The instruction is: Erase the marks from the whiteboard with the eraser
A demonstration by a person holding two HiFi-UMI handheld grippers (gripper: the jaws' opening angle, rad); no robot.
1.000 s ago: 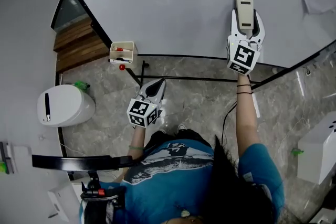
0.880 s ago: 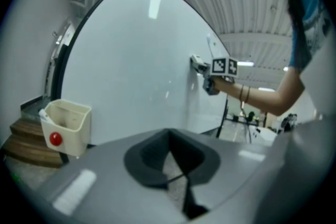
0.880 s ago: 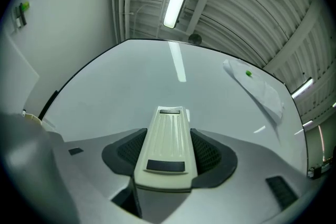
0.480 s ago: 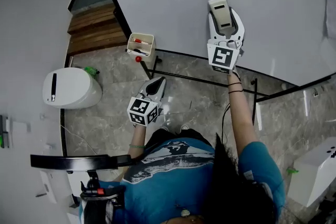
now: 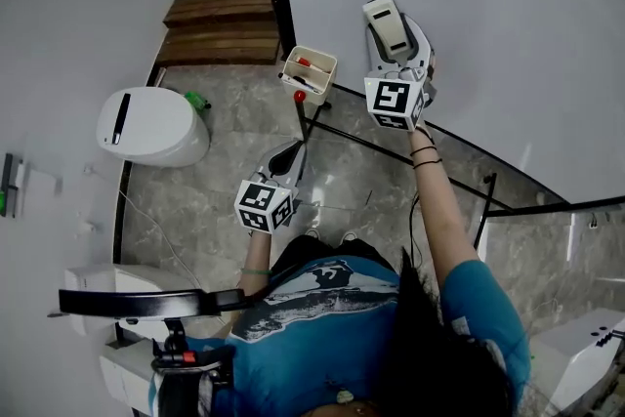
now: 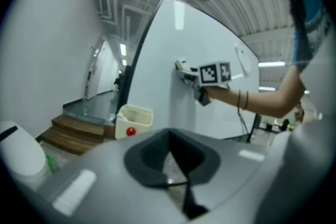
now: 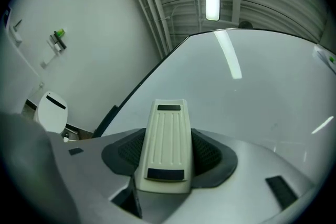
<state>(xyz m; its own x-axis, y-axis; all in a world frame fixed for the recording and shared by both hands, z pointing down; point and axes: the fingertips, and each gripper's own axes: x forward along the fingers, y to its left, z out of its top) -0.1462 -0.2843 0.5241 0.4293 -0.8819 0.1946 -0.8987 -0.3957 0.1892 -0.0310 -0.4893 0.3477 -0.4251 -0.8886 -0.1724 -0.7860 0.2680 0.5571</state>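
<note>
My right gripper (image 5: pixel 393 39) is shut on a cream ribbed eraser (image 5: pixel 387 26) and holds it against the whiteboard (image 5: pixel 488 15) near the board's lower left corner. In the right gripper view the eraser (image 7: pixel 165 139) lies between the jaws, flat on the whiteboard (image 7: pixel 252 97), which shows no marks around it. My left gripper (image 5: pixel 285 163) hangs low over the floor, jaws together and empty. The left gripper view shows its closed jaws (image 6: pixel 173 160), with the right gripper (image 6: pixel 195 77) on the board further off.
A small cream tray (image 5: pixel 309 73) with markers and a red ball hangs at the board's lower left edge. A white bin (image 5: pixel 151 125) stands on the stone floor at left. Wooden steps (image 5: pixel 220 24) lie behind. The board's black stand bars (image 5: pixel 391 151) cross the floor.
The right gripper has slid the eraser leftward along the board toward the left edge. The left gripper has stayed low and still. The head view has shifted, so the room appears further right.
</note>
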